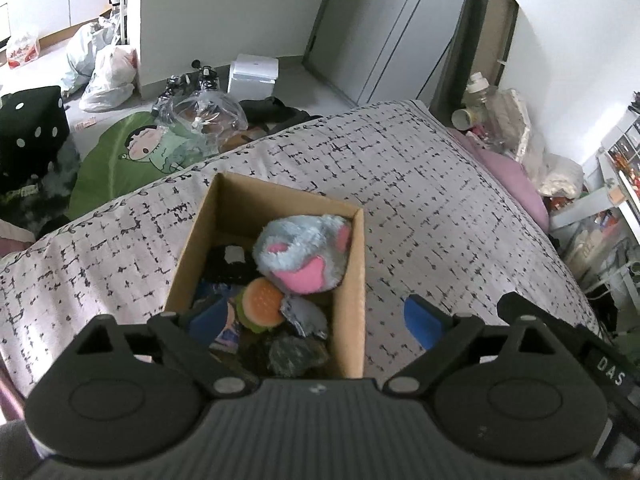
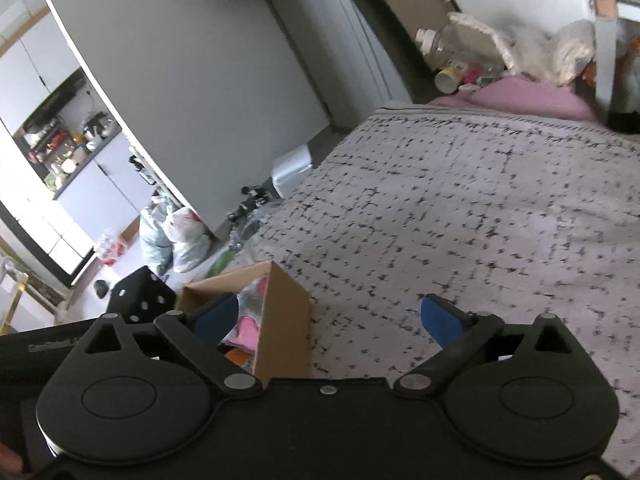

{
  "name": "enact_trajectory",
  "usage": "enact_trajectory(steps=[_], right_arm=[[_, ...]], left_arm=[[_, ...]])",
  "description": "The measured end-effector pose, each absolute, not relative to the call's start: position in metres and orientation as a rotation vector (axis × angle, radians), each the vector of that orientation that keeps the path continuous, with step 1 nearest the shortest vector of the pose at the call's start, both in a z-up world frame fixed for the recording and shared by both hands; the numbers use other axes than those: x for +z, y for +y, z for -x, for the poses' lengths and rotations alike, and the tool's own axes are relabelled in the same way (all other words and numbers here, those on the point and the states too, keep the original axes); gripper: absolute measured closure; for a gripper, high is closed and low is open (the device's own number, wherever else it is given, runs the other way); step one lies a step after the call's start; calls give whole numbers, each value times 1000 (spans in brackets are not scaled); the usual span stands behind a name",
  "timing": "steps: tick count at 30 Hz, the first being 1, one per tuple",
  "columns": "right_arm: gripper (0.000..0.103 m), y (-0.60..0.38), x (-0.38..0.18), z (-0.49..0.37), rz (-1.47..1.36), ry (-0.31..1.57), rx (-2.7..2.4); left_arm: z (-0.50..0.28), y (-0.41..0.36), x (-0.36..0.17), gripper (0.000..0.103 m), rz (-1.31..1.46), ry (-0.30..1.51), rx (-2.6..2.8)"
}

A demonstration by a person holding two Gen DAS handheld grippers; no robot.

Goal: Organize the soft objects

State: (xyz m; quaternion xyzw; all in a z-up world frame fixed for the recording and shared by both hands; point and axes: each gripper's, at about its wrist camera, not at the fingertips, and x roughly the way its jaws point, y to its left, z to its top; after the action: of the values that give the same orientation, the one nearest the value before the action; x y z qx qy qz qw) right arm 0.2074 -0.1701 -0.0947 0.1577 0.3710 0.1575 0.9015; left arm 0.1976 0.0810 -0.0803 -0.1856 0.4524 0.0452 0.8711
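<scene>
An open cardboard box [image 1: 350, 280] stands on the patterned bedspread [image 1: 420, 184]. Inside lie a fluffy blue and pink plush [image 1: 304, 254], a plush burger [image 1: 262, 304], a black item [image 1: 230, 266] and several darker soft things. My left gripper [image 1: 316, 320] is open and empty just above the box's near end. In the right wrist view the box [image 2: 282, 320] is at the lower left with pink plush [image 2: 246, 330] showing inside. My right gripper [image 2: 330, 322] is open and empty, straddling the box's right wall over the bedspread [image 2: 480, 208].
A pink pillow [image 1: 508, 172] and clutter of bottles and bags [image 1: 496, 116] lie at the bed's far end. On the floor to the left are a green cartoon cushion [image 1: 132, 152], a black dice cushion [image 1: 30, 128], plastic bags [image 1: 108, 76] and a white box [image 1: 252, 74].
</scene>
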Motion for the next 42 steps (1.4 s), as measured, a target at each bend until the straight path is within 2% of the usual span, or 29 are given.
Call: enact_trajectory(steps=[7,26,42], right_arm=[[0,-186,-74,-194,-300,745,249],[0,-204,-22,-121,-287,696,168],[0,-210,22,-56,-199,661,159]], left_arm=[[-176,75,-62,1,369,920,83],[-108,64,-15,0,342,755,49],[-51,53,29,0,254,704,10]])
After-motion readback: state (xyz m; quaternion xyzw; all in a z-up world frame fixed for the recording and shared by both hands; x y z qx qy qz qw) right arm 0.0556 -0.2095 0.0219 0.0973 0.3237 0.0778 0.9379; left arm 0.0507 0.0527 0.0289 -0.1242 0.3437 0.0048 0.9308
